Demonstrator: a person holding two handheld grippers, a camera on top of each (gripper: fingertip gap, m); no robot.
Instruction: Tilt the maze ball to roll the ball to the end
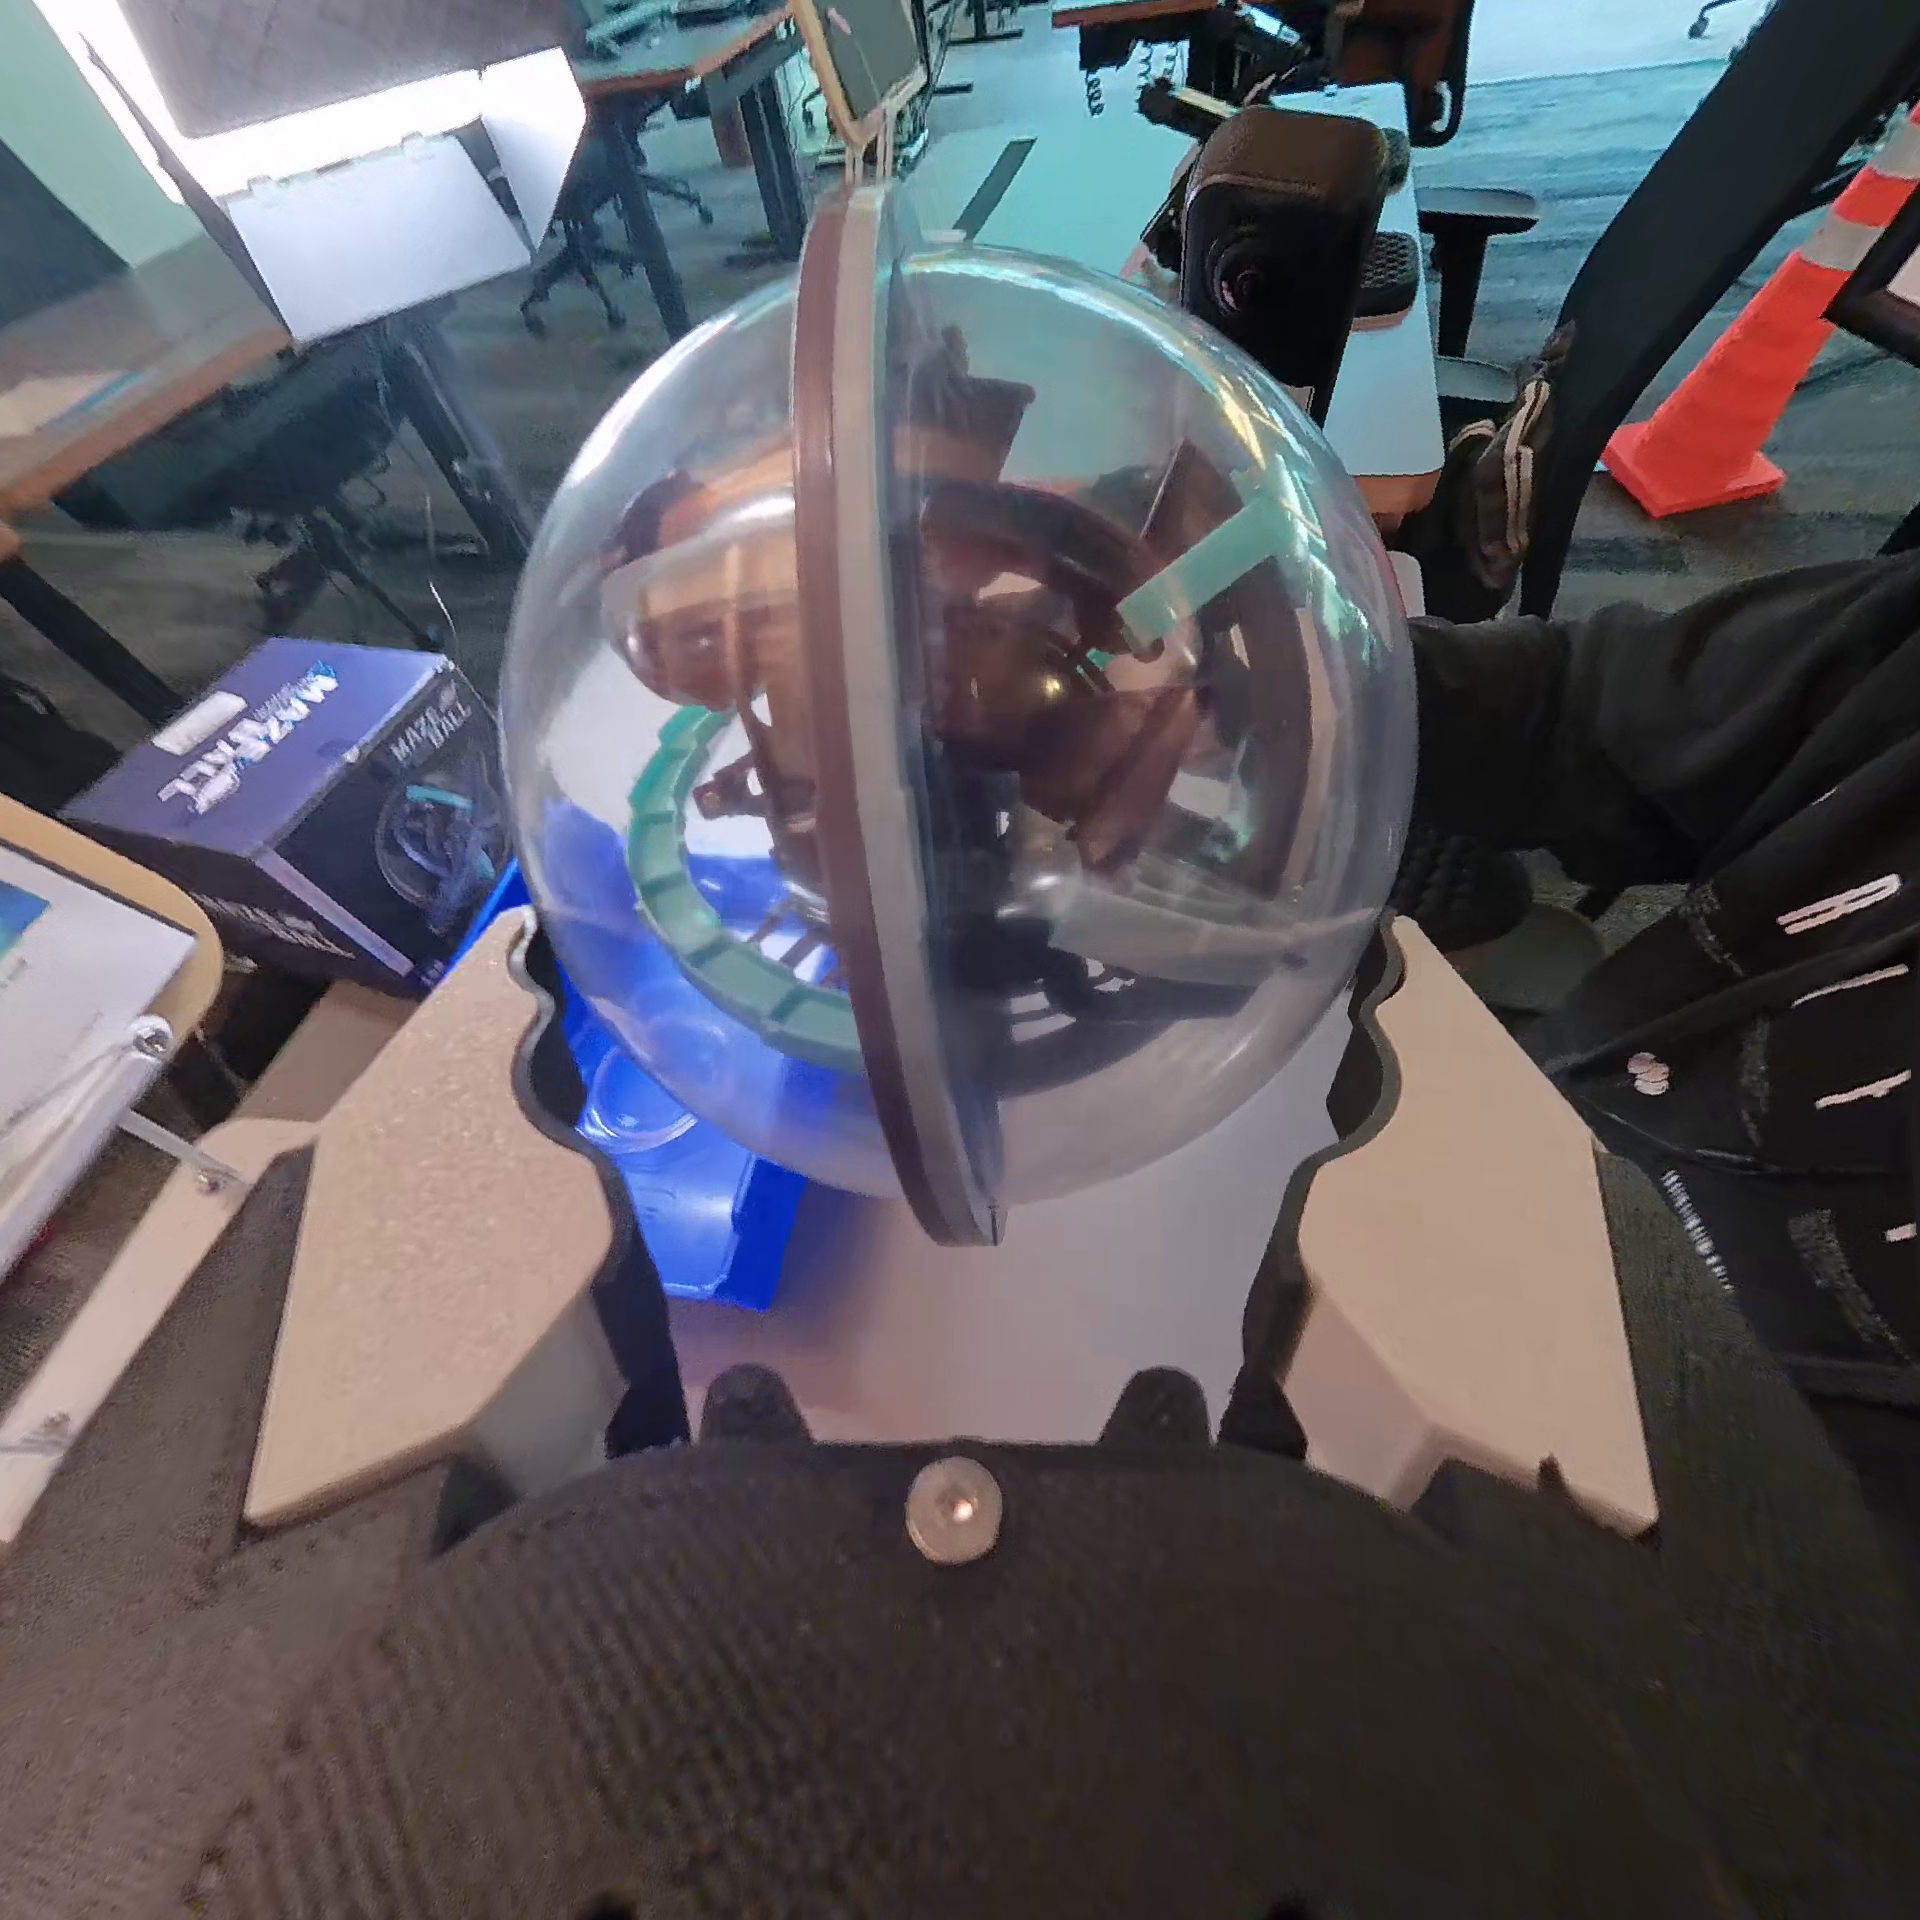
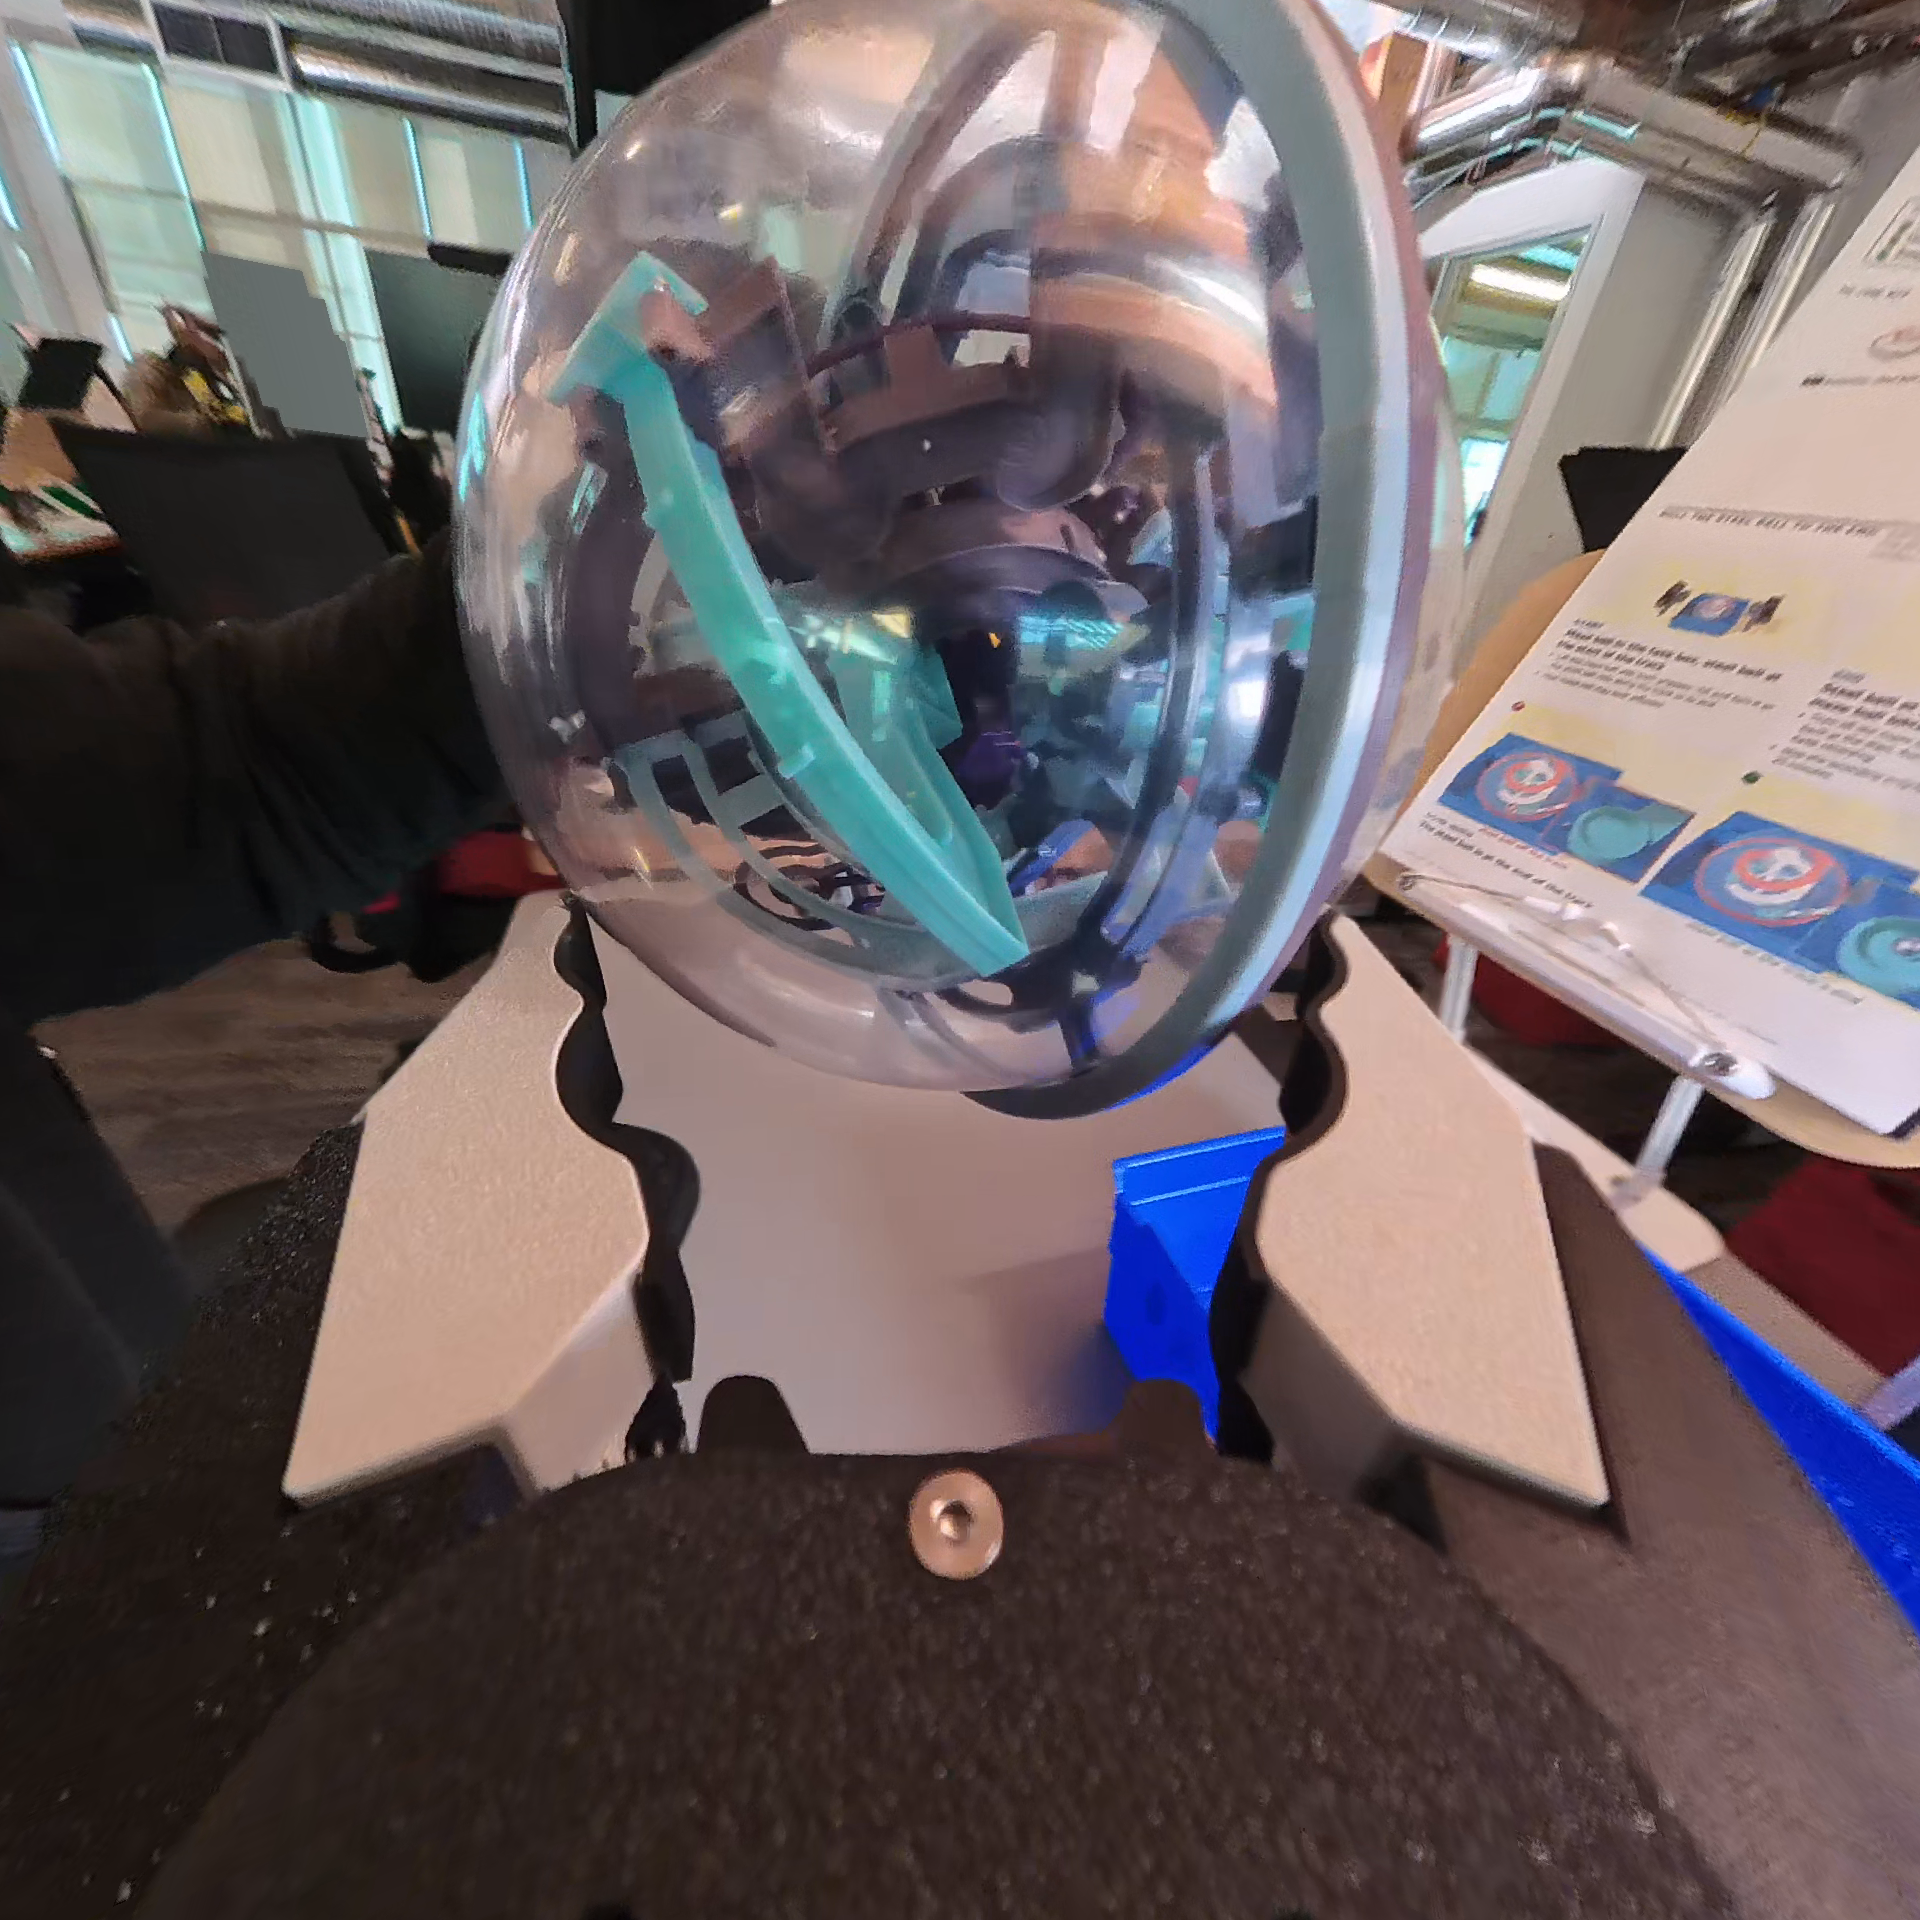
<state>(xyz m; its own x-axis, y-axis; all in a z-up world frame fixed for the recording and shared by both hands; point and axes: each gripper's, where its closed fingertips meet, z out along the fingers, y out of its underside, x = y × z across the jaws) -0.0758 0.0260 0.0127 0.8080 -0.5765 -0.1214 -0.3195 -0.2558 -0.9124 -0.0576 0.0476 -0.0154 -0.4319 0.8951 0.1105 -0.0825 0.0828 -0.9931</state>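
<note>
The maze ball is a clear plastic sphere with a grey equator ring and teal and brown tracks inside. It is held in the air, with the ring standing nearly upright. My left gripper has its two pale fingers clasped around the sphere's lower sides. My right gripper clasps the maze ball the same way from the opposite side. Its black camera body shows behind the sphere in the left wrist view. I cannot pick out the small steel ball among the tracks.
A blue bin sits on the white table below the sphere, also in the right wrist view. The dark product box lies left. An instruction sheet on a stand is close right. A person's dark sleeve reaches in.
</note>
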